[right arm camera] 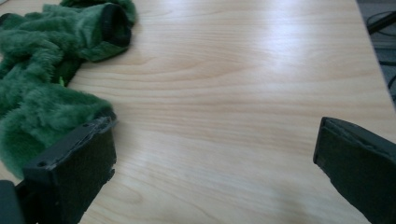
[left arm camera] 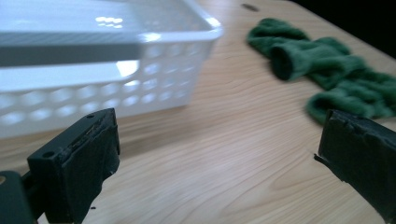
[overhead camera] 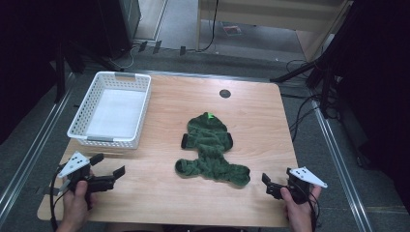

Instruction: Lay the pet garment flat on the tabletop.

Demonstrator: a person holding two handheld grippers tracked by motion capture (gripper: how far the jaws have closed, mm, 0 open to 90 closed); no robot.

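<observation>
Garment (overhead camera: 211, 150) flat on table (overhead camera: 159, 193) | both hand-held grippers wide apart, empty

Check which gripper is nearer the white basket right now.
Left. The left gripper sits just below the white basket at the table's near-left corner, jaws open, touching nothing. The right gripper is across the table, beside the green garment.

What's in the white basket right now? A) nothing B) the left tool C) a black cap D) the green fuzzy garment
A: the white basket shows a bare bottom in the high view, while the green fuzzy garment lies spread on the table to its right, apart from it.
</observation>
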